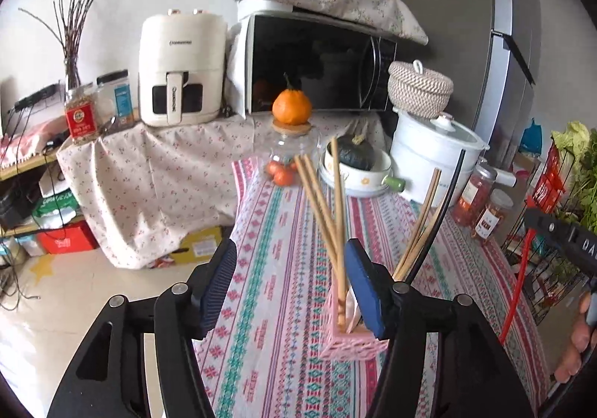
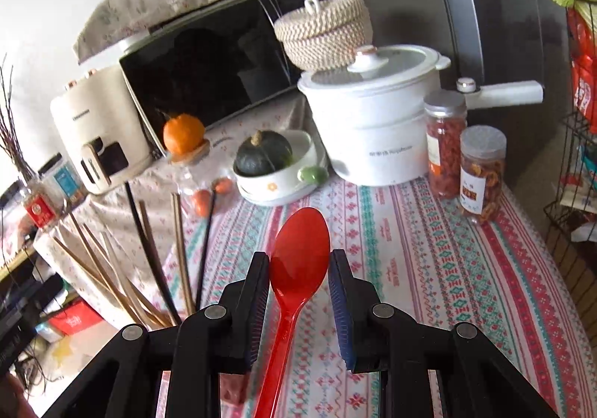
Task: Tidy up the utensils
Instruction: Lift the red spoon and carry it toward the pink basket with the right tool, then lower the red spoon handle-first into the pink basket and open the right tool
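Currently the right hand-held gripper (image 2: pixel 299 280) is clenched on the red spoon (image 2: pixel 298 261), bowl forward past the pads, handle trailing back beneath the jaws. The pink holder (image 1: pixel 352 337) stands on the surface (image 2: pixel 429 268), low and to the left of this gripper, with chopsticks (image 1: pixel 328 212) upright and fanned in it. The left hand-held gripper (image 1: pixel 291 287) is released; its right pad sits just beside the holder. Judged requirement: turn the spoon's long axis upright, handle down, over the holder.

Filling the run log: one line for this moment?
left gripper open | right gripper holds red spoon | chopsticks in pink holder
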{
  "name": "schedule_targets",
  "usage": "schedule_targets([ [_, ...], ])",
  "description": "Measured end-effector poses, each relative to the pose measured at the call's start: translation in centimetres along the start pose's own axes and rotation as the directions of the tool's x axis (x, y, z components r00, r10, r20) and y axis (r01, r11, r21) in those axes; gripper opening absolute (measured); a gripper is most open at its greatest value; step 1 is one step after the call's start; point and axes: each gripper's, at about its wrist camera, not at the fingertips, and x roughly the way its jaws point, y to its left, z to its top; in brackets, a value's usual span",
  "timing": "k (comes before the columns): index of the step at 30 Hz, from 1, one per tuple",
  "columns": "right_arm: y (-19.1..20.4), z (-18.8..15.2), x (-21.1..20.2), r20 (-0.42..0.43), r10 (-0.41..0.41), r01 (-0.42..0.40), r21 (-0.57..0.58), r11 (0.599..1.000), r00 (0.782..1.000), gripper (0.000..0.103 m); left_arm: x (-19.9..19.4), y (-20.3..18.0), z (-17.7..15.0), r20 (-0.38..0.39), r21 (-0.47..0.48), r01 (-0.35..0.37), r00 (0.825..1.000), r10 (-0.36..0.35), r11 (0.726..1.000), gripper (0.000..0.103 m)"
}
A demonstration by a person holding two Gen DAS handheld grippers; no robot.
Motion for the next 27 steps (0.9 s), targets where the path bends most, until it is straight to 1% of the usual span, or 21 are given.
schedule_targets([
  [2,1.5,0.4,-0.3,0.063,0.003,-0.003,-0.005,1.000,0.998,0.029,1.0,1.3,-0.9,-0.082,-0.060,-0.003,0.997,-0.002,0.998,0.066],
  [3,2.3,0.6,-0.5,0.101,0.001,0.001,-0.015,1.000,0.995,0.029,1.9,1.7,-1.1,-0.132,-0.085,0.008,0.991,-0.020,0.996,0.066],
  [4,3.1,0.8,-0.7,0.142,-0.003,0.007,-0.031,1.000,0.990,0.029,2.5,2.1,-1.4,-0.175,-0.098,0.024,0.984,-0.041,0.995,0.066],
  [5,3.9,0.9,-0.9,0.181,-0.007,0.016,-0.047,0.999,0.983,0.029,3.1,2.3,-1.7,-0.201,-0.094,0.031,0.978,-0.050,0.995,0.066],
  [7,5.3,1.0,-0.9,0.254,-0.023,0.040,-0.064,0.997,0.967,0.029,3.8,2.6,-2.0,-0.226,-0.070,0.025,0.973,-0.040,0.997,0.066],
  [10,6.7,0.9,-0.7,0.336,-0.037,0.060,-0.057,0.997,0.941,0.029,4.4,3.3,-2.1,-0.242,-0.055,0.018,0.970,-0.030,0.998,0.066],
  [12,7.4,0.4,-0.5,0.393,-0.055,0.086,-0.063,0.994,0.918,0.029,4.8,3.9,-2.0,-0.258,-0.058,0.005,0.966,-0.019,0.998,0.066],
  [14,8.1,-0.4,-0.2,0.434,-0.068,0.111,-0.074,0.991,0.899,0.029,5.2,4.7,-2.0,-0.276,-0.077,0.002,0.961,-0.024,0.997,0.066],
  [16,8.5,-1.3,0.2,0.451,-0.079,0.127,-0.077,0.989,0.889,0.029,5.6,5.2,-1.9,-0.291,-0.093,0.009,0.956,-0.036,0.996,0.066],
  [18,8.6,-2.0,0.6,0.449,-0.089,0.135,-0.071,0.988,0.889,0.029,5.9,5.5,-1.8,-0.299,-0.096,0.011,0.954,-0.040,0.995,0.066],
  [22,8.2,-2.9,1.0,0.454,-0.117,0.155,-0.048,0.987,0.884,0.029,5.8,5.9,-1.5,-0.295,-0.113,0.017,0.954,-0.050,0.993,0.066],
  [25,7.5,-3.2,1.5,0.430,-0.127,0.147,-0.013,0.989,0.894,0.030,5.6,5.9,-1.4,-0.281,-0.115,0.020,0.958,-0.052,0.993,0.066],
  [27,7.4,-3.6,1.7,0.417,-0.131,0.146,-0.004,0.989,0.899,0.030,5.6,5.8,-1.4,-0.283,-0.116,0.020,0.958,-0.053,0.993,0.066],
])
